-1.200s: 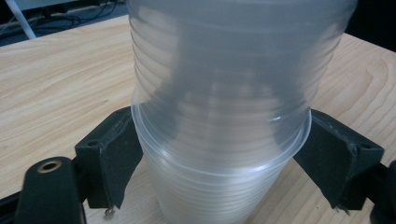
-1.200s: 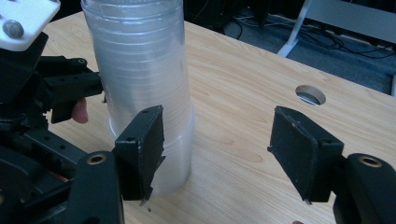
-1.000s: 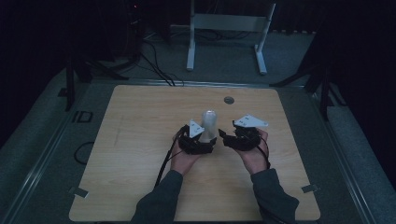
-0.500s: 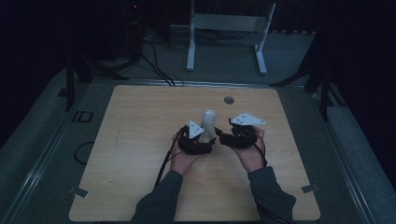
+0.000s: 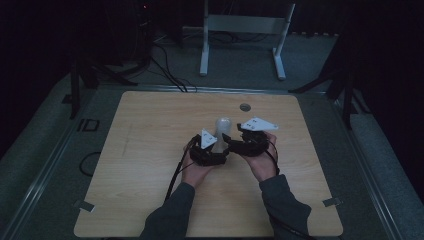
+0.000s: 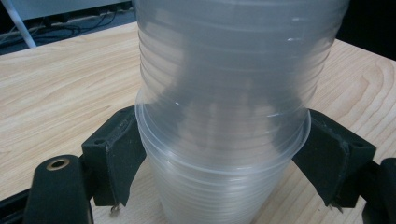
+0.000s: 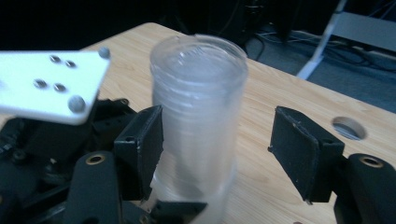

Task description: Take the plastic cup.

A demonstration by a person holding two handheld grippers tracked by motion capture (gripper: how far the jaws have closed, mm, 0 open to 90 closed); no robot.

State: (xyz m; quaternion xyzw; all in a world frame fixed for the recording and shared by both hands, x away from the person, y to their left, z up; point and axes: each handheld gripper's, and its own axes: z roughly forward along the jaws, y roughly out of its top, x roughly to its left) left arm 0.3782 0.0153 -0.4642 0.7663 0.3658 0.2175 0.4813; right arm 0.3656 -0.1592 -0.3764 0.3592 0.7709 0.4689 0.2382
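The left gripper (image 5: 216,148) clamps the stack of clear ribbed plastic cups (image 6: 224,116); the right gripper (image 7: 217,154), jaws apart, straddles it, apparently about to separate a cup.

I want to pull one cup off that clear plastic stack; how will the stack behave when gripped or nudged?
The cup stack looks thin-walled and translucent, so it probably flexes and weighs little. It stands tall and narrow on the table, so a sideways nudge could tip it. The left gripper has its jaws against the lower cup's sides, which likely steadies it.
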